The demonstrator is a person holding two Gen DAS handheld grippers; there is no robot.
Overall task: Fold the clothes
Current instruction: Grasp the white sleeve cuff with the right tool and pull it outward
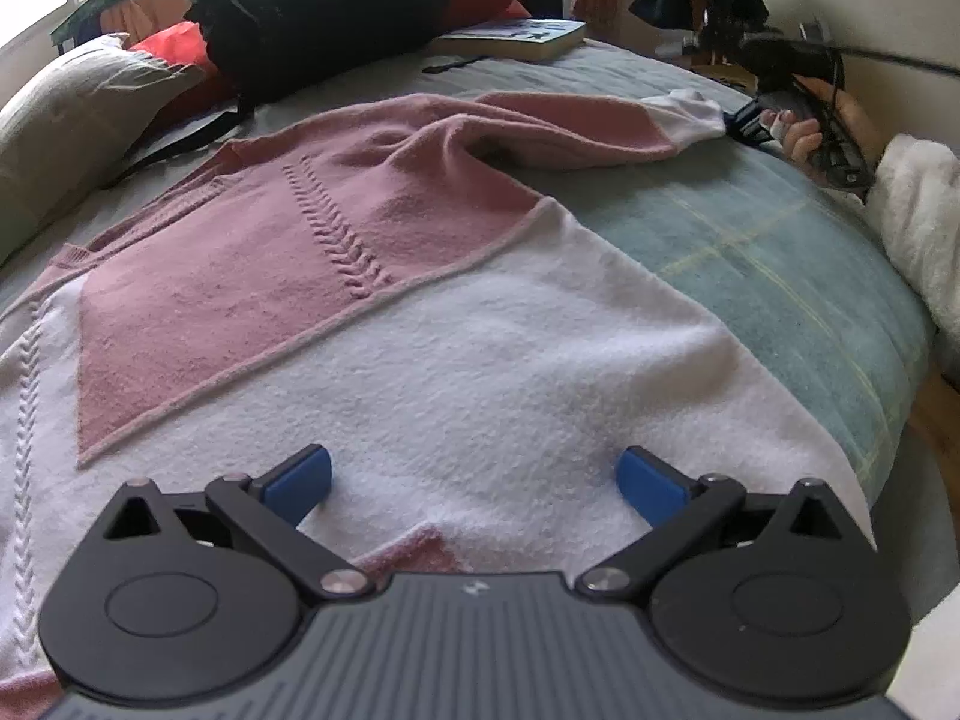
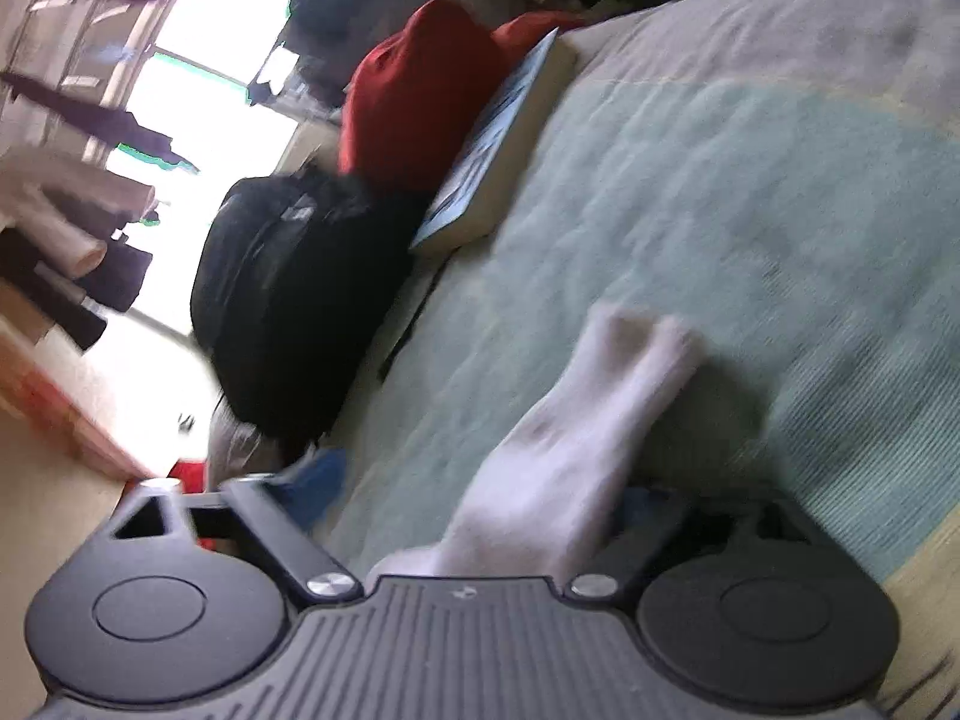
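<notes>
A pink-and-white knitted sweater [image 1: 336,276] lies spread flat on a pale green checked bedspread [image 1: 750,252], one sleeve stretched out to the far right.

The sweater's body runs from the near edge towards the far left, and the long pink sleeve with white cuff [image 1: 690,114] points right, ending at the right gripper [image 1: 741,123] held in a person's hand [image 1: 804,141]. The left gripper [image 1: 474,483] hovers over the white hem with its blue pads spread wide, gripping nothing. The right wrist view, blurred, shows the white cuff [image 2: 576,438] running between the right gripper's [image 2: 474,498] parted fingers; whether they pinch it cannot be told. Both views show a black backpack [image 1: 312,6] and a paperback book [image 1: 516,36] at the far edge.
</notes>
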